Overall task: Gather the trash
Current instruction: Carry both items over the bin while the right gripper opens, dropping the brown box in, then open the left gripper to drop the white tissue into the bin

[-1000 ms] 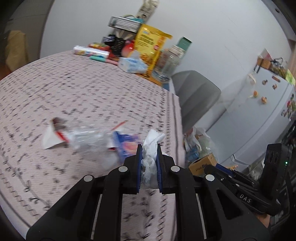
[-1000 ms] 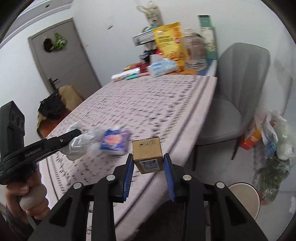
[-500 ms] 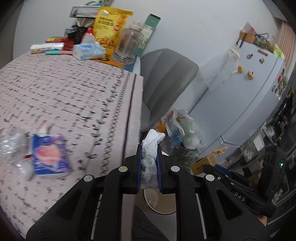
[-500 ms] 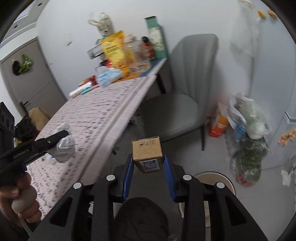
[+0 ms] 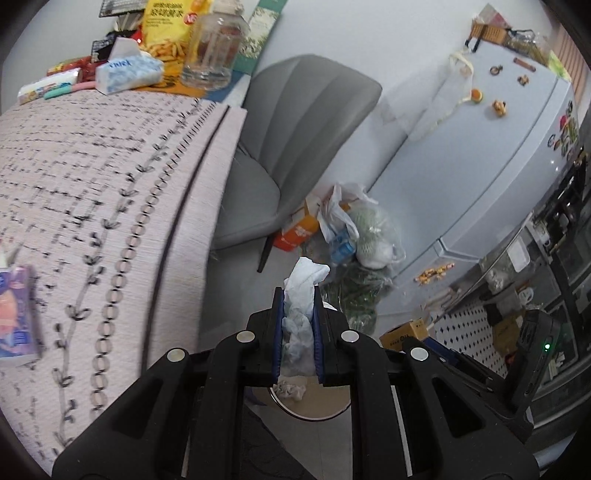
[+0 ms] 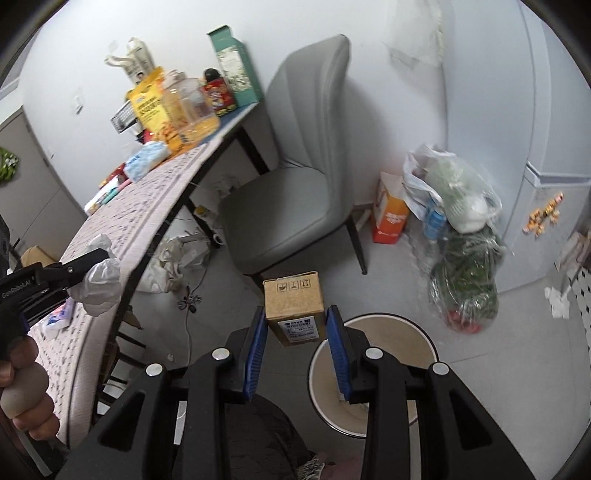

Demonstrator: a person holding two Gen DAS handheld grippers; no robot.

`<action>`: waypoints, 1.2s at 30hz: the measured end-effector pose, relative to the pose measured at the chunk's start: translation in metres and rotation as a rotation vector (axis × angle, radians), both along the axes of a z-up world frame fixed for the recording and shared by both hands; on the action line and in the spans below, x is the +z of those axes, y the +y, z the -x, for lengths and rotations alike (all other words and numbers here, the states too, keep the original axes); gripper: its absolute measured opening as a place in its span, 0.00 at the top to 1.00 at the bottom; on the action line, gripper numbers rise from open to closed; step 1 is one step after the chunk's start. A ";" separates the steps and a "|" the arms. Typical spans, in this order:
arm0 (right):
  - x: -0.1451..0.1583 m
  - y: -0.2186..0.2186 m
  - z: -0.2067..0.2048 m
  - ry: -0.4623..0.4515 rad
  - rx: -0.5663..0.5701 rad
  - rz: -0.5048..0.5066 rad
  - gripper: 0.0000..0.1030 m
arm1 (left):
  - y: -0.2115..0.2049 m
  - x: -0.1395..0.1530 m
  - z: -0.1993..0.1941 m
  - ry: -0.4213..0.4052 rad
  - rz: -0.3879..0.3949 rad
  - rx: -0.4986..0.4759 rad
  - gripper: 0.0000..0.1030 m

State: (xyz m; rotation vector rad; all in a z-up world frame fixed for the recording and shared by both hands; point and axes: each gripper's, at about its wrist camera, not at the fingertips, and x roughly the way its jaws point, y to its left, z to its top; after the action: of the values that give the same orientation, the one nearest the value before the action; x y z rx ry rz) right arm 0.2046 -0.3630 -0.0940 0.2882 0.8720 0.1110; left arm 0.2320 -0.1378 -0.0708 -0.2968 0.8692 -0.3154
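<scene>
Readable text is sparse: "GenRobot.AI" on the side of the left gripper (image 6: 92, 264) as seen from the right wrist; the small cardboard box (image 6: 294, 307) shows three handling pictograms on top and a blue-print label on its near face, too small to read; the yellow snack bag (image 5: 168, 27) has print that cannot be made out. Left gripper (image 5: 298, 291) points steeply down, jaws narrow and clamped on a crumpled white tissue (image 5: 301, 295) that sticks out past the fingertips. Right gripper (image 6: 295, 325) also angled down, jaws pressed on both sides of the box. A hand (image 6: 20, 387) grips the left tool's handle at the frame edge. Both grippers hang off the table edge, above the floor; the round bin (image 6: 373, 373) sits on the floor just below and right of the box, with a crumpled scrap (image 5: 291, 389) already inside. Table (image 5: 92, 177) carries a pink patterned cloth, a tissue pack (image 5: 127, 72), a glass jar (image 5: 212, 51). Grey chair (image 6: 295, 177) beside it, plastic bags (image 6: 454, 199) and an orange carton (image 6: 389, 216) against the fridge (image 5: 480, 147), grey floor.
</scene>
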 end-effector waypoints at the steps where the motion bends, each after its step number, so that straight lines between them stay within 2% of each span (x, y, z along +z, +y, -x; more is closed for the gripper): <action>1: -0.005 -0.005 -0.001 0.005 -0.009 -0.002 0.68 | -0.006 -0.004 -0.003 0.009 -0.004 -0.008 0.87; 8: -0.050 -0.029 -0.013 0.043 -0.053 0.024 0.68 | -0.040 -0.028 -0.018 0.072 -0.024 -0.049 0.87; 14: -0.070 -0.047 -0.021 0.033 -0.072 0.001 0.66 | -0.060 -0.047 -0.028 0.120 -0.042 -0.066 0.87; 15: -0.072 -0.053 -0.023 0.022 -0.082 -0.001 0.54 | -0.062 -0.049 -0.029 0.124 -0.046 -0.068 0.87; 16: -0.072 -0.056 -0.023 0.015 -0.089 -0.002 0.43 | -0.066 -0.052 -0.030 0.121 -0.052 -0.073 0.87; 19: -0.069 -0.071 -0.023 -0.012 -0.104 -0.011 0.41 | -0.077 -0.060 -0.030 0.135 -0.068 -0.094 0.87; 28: -0.062 -0.119 -0.003 -0.002 -0.197 -0.014 0.40 | -0.109 -0.085 -0.039 0.193 -0.083 -0.148 0.86; 36: -0.051 -0.144 0.018 -0.014 -0.250 -0.019 0.40 | -0.143 -0.102 -0.047 0.267 -0.034 -0.231 0.86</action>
State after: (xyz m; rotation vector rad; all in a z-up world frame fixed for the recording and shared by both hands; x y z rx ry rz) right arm 0.1871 -0.5065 -0.1453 0.4109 0.8150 -0.1112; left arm 0.2786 -0.2812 -0.1731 -0.2095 1.1749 -0.4822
